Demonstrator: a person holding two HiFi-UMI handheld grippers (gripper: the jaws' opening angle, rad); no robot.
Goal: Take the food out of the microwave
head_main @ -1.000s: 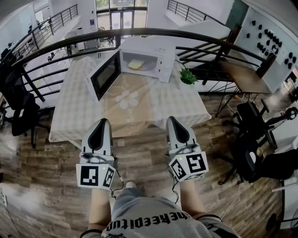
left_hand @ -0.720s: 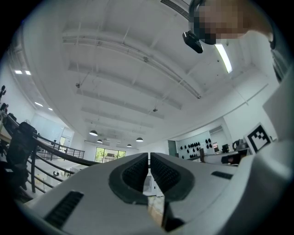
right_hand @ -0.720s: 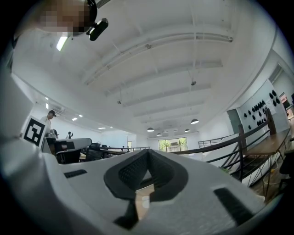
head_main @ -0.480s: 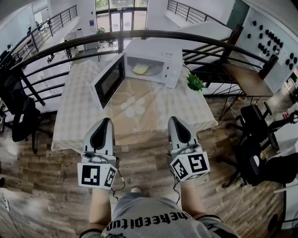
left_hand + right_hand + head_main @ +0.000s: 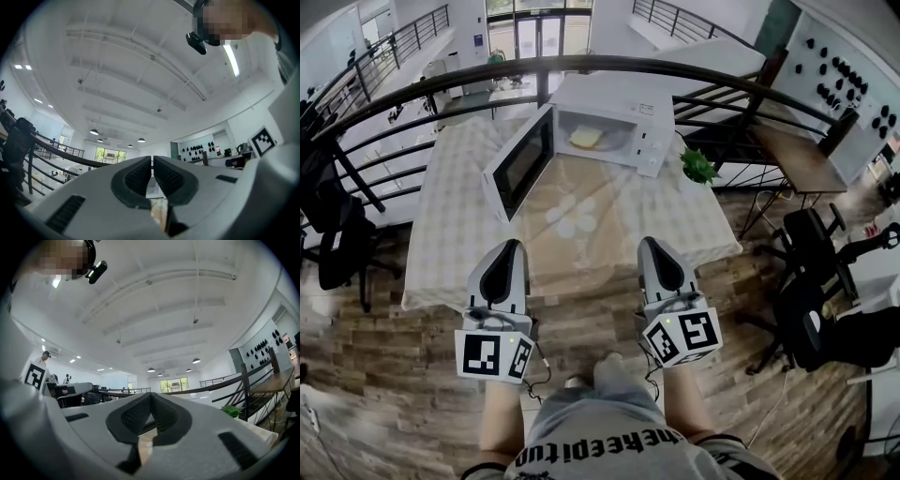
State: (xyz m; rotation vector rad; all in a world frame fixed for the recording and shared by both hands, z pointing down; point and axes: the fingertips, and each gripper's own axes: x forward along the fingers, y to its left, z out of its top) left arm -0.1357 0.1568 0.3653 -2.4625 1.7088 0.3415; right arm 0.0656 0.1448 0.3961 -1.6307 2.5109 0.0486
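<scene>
Food (image 5: 586, 138), a flat pale-yellow piece, lies inside the white box-shaped microwave oven (image 5: 619, 114), whose dark-windowed door (image 5: 520, 161) hangs wide open to the left, at the far end of a worktop (image 5: 450, 244) covered in a pale checked cloth. A small green potted plant (image 5: 699, 166) stands just right of the oven. Both handheld tools hover at the worktop's near edge above the wood-plank floor (image 5: 394, 375), well apart from the oven. The left tool (image 5: 508, 248) has its jaws drawn together to a hairline slit with nothing between them, and the right tool (image 5: 652, 244) is fully closed and empty. A dark curved metal railing (image 5: 581, 66) arcs behind the worktop.
</scene>
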